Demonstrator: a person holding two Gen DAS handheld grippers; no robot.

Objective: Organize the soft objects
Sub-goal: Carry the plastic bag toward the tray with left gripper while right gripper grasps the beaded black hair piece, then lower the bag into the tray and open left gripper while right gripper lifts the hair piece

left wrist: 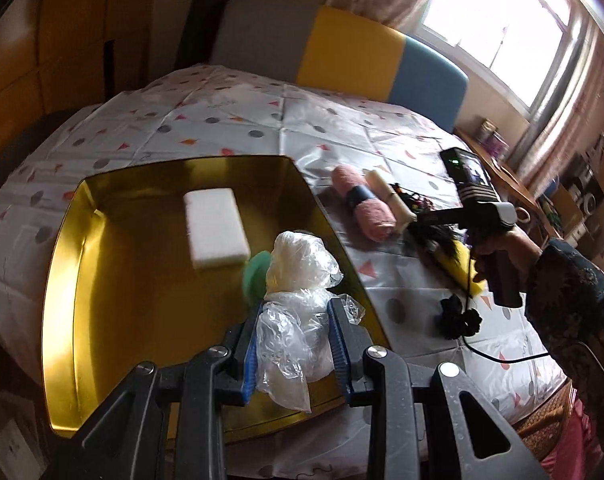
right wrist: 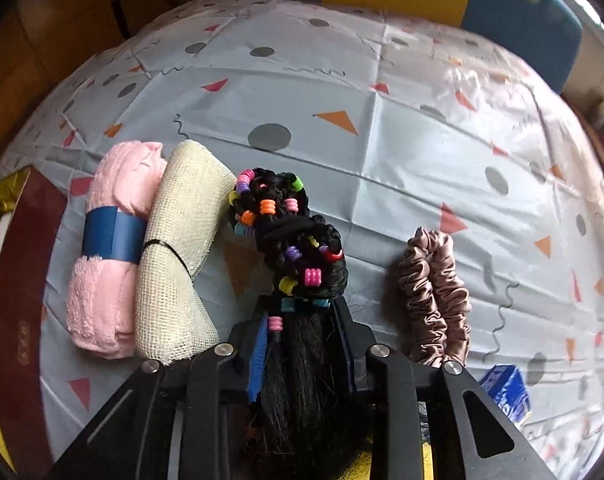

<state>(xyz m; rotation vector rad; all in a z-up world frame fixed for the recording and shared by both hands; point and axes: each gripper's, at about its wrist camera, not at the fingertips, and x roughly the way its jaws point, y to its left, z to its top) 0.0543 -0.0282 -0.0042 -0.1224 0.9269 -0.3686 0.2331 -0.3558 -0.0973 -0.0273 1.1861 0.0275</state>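
Note:
My left gripper [left wrist: 294,312] is shut on a crumpled clear plastic bag [left wrist: 298,280] over the near right part of a gold tray [left wrist: 62,280]. In the tray lie a white sponge block [left wrist: 216,232] and a green round pad [left wrist: 256,276], partly hidden behind the bag. My right gripper [right wrist: 302,316] is shut on a black braided hairpiece with coloured beads [right wrist: 290,232] that rests on the tablecloth. Left of it lie a cream gauze roll [right wrist: 178,252] and a pink towel roll with a blue band [right wrist: 110,248]. A mauve satin scrunchie [right wrist: 435,296] lies to the right.
The table has a patterned plastic cloth [left wrist: 262,120]. A black scrunchie [left wrist: 459,318] and a yellow item [left wrist: 467,268] lie near the right hand. A blue box [right wrist: 505,392] sits at the near right. A sofa [left wrist: 353,52] stands behind the table.

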